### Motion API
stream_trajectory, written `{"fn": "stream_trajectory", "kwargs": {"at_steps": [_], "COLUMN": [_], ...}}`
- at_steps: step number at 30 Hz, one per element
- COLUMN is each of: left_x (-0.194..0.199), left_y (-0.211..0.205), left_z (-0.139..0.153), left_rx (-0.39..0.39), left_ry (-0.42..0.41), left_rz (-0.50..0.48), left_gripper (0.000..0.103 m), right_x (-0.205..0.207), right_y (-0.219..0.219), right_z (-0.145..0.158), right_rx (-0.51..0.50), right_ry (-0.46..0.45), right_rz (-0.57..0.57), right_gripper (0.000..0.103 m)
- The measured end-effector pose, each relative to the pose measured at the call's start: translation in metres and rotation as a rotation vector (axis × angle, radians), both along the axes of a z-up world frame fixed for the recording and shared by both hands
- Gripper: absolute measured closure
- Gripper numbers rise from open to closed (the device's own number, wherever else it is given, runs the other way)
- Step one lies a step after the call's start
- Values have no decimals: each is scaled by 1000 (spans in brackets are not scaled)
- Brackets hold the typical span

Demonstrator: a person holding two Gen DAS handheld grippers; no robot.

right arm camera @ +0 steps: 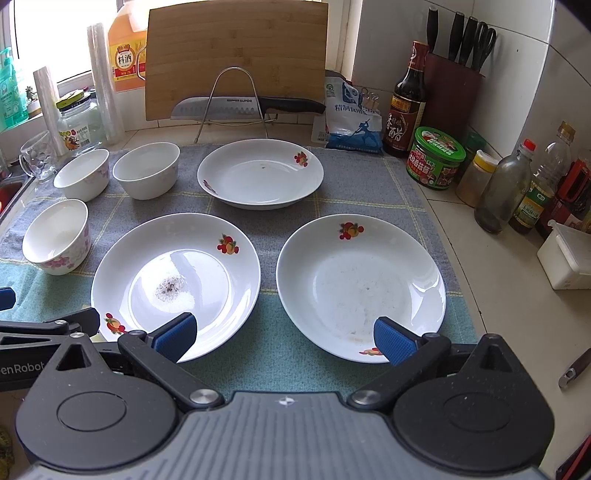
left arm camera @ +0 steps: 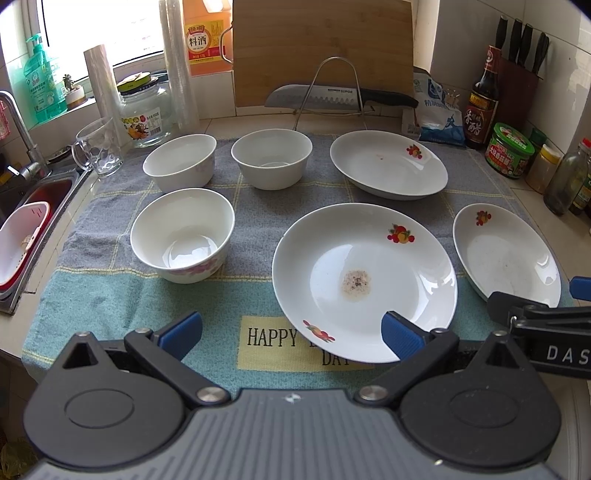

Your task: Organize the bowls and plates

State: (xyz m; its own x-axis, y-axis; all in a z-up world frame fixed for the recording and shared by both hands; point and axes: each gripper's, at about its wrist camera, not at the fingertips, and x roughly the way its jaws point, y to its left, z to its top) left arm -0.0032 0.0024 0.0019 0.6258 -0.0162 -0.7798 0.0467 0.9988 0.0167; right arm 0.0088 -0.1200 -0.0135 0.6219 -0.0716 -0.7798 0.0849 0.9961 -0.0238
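Three white ceramic bowls (left arm camera: 184, 236) sit grouped left on the grey-teal checked cloth (left arm camera: 110, 295), three white fruit-printed shallow plates (right arm camera: 173, 280) right, likely sorted for stacking. Left gripper (left arm camera: 291, 330) and right gripper (right arm camera: 284, 338) hover spread wide, empty, near the front plates

A tiled bench (right arm camera: 491, 266) runs ahead of the jaws to a white tiled wall (right arm camera: 517, 55). Far left of them, daylight glares through a window (left arm camera: 103, 26) above its sill. A steel sink (left arm camera: 40, 195) is sunk into the bench at the left edge.
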Motion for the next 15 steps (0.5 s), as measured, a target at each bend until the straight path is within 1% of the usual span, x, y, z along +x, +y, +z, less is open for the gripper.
{"fn": "stream_trajectory", "kwargs": {"at_steps": [15], "left_x": [0], "left_y": [1], "left_z": [1], "left_rx": [-1], "left_ry": [1], "left_rz": [0], "left_gripper": [1], "right_x": [1], "right_y": [-1], "right_z": [4], "right_rx": [-3], "right_ry": [-2], "right_rz": [0], "right_gripper": [0]}}
